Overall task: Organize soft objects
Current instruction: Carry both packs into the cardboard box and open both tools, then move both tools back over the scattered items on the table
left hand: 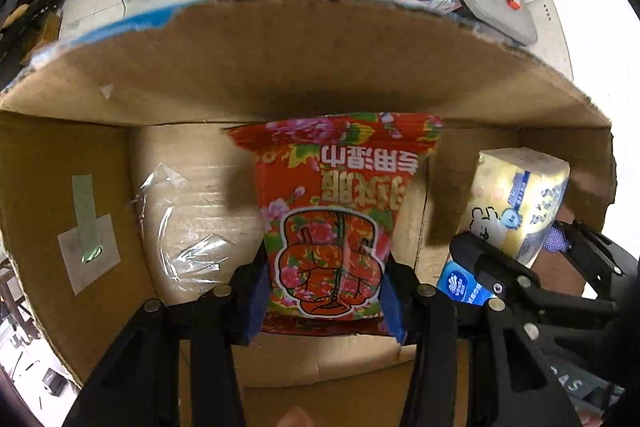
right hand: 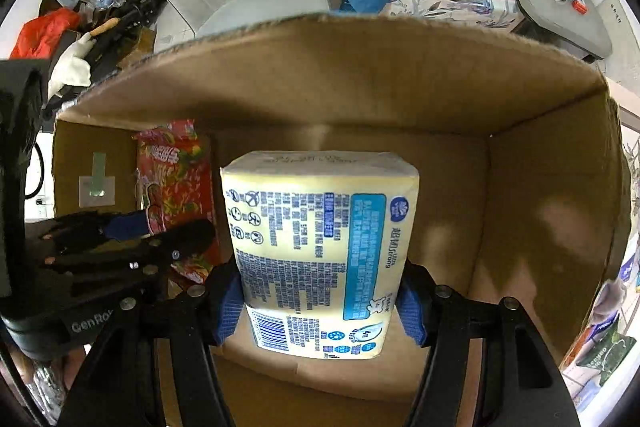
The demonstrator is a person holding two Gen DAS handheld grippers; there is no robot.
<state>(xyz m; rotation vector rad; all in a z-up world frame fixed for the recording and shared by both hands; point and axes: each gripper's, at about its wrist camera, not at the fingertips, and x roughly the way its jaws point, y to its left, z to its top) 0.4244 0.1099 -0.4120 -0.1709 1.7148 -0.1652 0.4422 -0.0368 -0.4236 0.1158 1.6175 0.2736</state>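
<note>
Left gripper clamped on red floral wet-wipes pack, inside cardboard box. Right gripper clamped on yellow tissue pack just beside it

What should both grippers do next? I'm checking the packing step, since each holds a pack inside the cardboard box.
Probably lower and release. The left gripper clamps the red floral wipes pack and the right gripper clamps the yellow tissue pack, both already within the cardboard box walls, side by side.
</note>
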